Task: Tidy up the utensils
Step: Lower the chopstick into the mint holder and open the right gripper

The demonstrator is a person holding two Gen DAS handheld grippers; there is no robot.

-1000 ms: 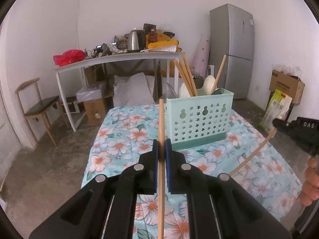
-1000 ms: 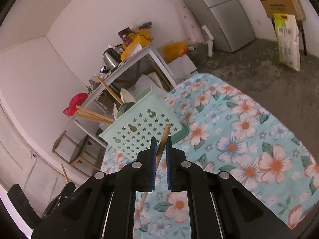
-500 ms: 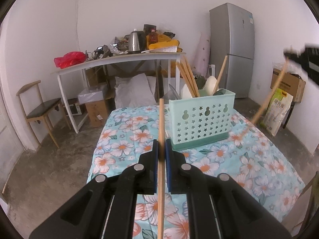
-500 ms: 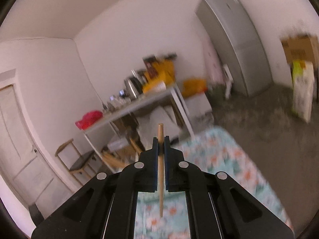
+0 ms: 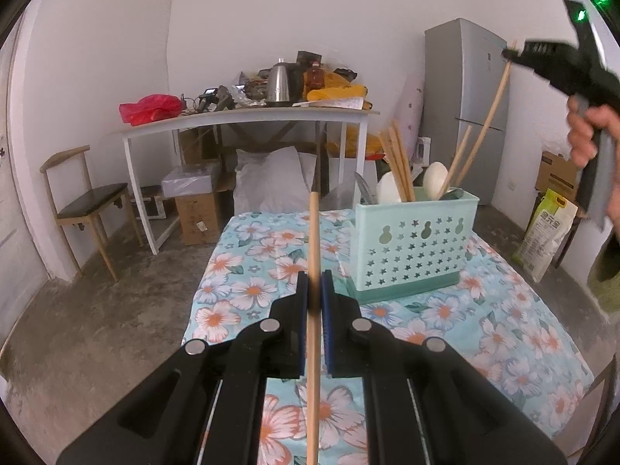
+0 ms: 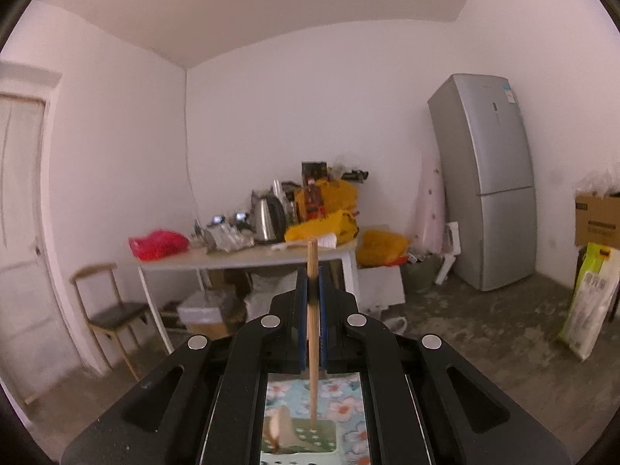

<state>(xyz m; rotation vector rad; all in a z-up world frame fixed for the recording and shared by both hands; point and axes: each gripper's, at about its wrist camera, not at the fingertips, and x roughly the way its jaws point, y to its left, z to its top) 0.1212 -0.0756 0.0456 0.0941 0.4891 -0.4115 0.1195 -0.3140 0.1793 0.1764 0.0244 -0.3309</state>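
- two grippers each pinch one wooden chopstick: the left gripper (image 5: 314,290) has its jaws pressed on a chopstick (image 5: 313,310) standing upright over the flowered surface (image 5: 240,271).
- just right of it and farther, a mint utensil basket (image 5: 412,248) holds chopsticks and white spoons.
- high at the right, the right gripper (image 6: 312,290) clamps a second chopstick (image 6: 312,345) above that basket.
- far off stands a cluttered white table (image 5: 248,118).

A yellow-and-white sack (image 5: 545,238) leaning by the wall carries large printed characters, too blurred to make out; a cardboard box (image 6: 596,221) behind it bears a dark printed band, likewise illegible; the refrigerator (image 6: 490,178) wears a small sticker near its top, unreadable.
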